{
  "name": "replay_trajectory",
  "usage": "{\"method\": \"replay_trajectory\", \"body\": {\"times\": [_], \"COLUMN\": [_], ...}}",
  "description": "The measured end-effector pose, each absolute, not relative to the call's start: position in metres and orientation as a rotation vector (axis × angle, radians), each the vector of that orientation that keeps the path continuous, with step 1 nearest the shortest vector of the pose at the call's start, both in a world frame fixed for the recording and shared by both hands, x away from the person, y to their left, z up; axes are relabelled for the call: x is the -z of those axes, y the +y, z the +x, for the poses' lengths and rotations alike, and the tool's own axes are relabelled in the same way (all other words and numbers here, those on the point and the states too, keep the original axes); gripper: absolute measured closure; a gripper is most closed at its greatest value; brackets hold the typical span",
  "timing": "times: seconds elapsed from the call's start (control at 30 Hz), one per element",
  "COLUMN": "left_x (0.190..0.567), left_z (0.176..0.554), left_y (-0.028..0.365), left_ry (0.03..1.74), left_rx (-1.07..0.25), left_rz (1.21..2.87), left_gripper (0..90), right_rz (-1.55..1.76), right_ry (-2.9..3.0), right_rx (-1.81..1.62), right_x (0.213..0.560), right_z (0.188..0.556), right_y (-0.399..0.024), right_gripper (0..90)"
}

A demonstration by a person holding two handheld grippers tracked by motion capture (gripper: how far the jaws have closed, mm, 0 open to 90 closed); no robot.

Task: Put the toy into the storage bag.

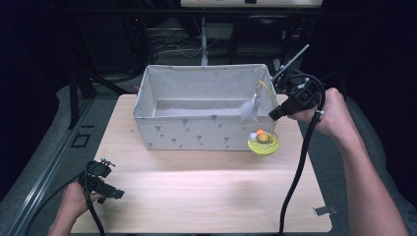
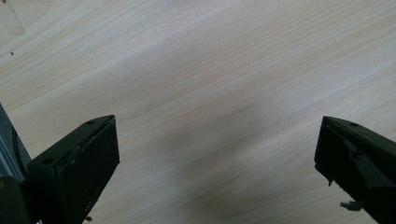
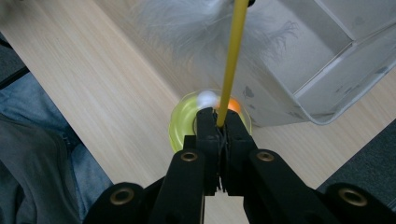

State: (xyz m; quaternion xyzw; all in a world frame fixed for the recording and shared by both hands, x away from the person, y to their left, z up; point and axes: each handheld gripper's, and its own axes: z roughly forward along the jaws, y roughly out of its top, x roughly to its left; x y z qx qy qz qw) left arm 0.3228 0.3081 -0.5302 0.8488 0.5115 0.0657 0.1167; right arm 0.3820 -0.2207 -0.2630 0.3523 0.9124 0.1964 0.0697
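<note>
Cat toy [image 1: 263, 142], yellow dish base at the near right corner of the fabric bin [image 1: 162, 129] on the table [image 1: 206, 191], thin yellow wand [image 3: 232, 60] pinched between shut jaws of right gripper [image 3: 218, 122], feather [image 1: 250, 110] dangling against bin wall; left gripper [image 2: 217, 154] spread wide, empty, over bare tabletop.

left tool [image 1: 118, 194] – black, cabled | right tool [image 3: 218, 122] – black jaws, brass-ringed screw holes
</note>
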Motion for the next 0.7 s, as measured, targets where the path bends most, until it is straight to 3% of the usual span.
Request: {"method": "replay_trajectory", "body": {"times": [0.7], "left_x": [0.531], "left_z": [0.323], "left_y": [0.308], "left_ry": [1.493], "left_rx": [-0.186], "left_rz": [2.492], "left_gripper": [0.1], "right_rz": [1.044], "right_ry": [2.716], "right_rx": [-0.643], "right_x": [0.229], "right_z": [0.389], "right_y": [-0.218], "right_gripper": [88.2]}}
